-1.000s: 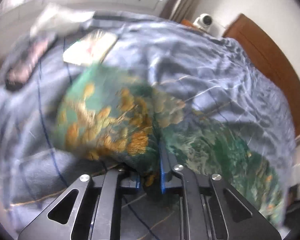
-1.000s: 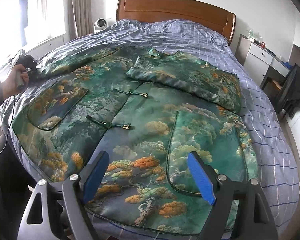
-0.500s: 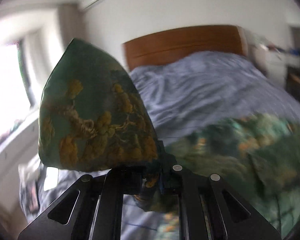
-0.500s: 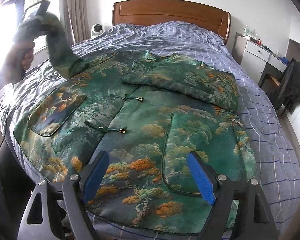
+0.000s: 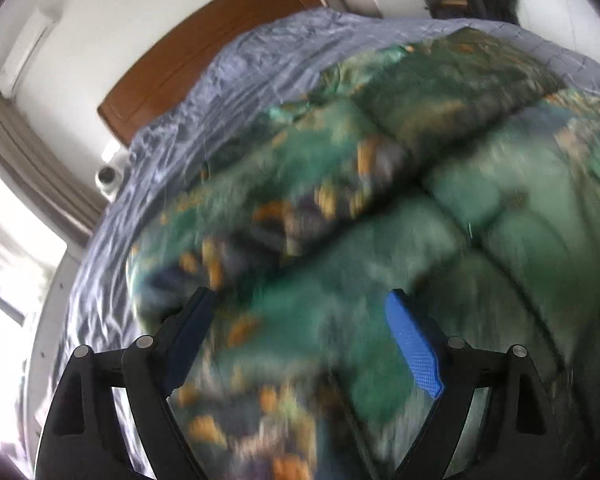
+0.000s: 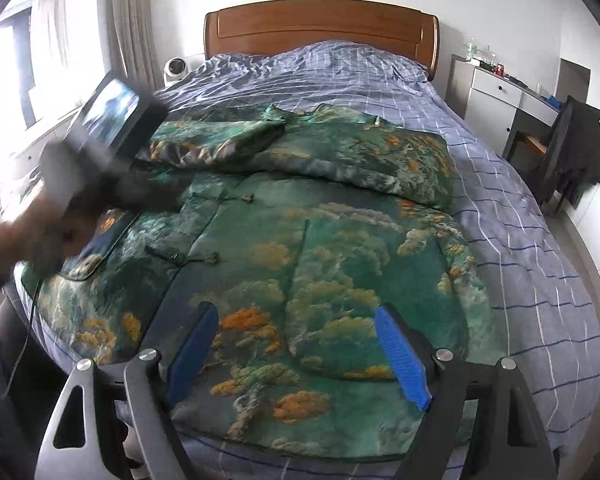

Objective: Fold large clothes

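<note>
A large green padded jacket [image 6: 300,240] with orange tree print lies spread front-up on the bed. Its right sleeve [image 6: 380,160] is folded across the chest, and its left sleeve [image 6: 220,140] lies folded over it near the collar. My left gripper [image 5: 298,296] hovers over the jacket [image 5: 340,200] in a blurred view; its jaws are opening, with nothing between the blue pads. A person's hand [image 6: 28,240] holds it at the jacket's left side. My right gripper [image 6: 296,312] stands open above the jacket's hem, holding nothing.
The blue checked bed cover [image 6: 520,240] shows around the jacket. A wooden headboard [image 6: 320,24] stands at the far end. A white cabinet [image 6: 500,88] and a chair with dark clothes [image 6: 572,148] are on the right, and a small white device [image 6: 176,68] by the curtain.
My left gripper lifted the left sleeve from the bed's left edge, swung it over the jacket and let it go. The sleeve now lies across the chest. The right gripper barely shifted.
</note>
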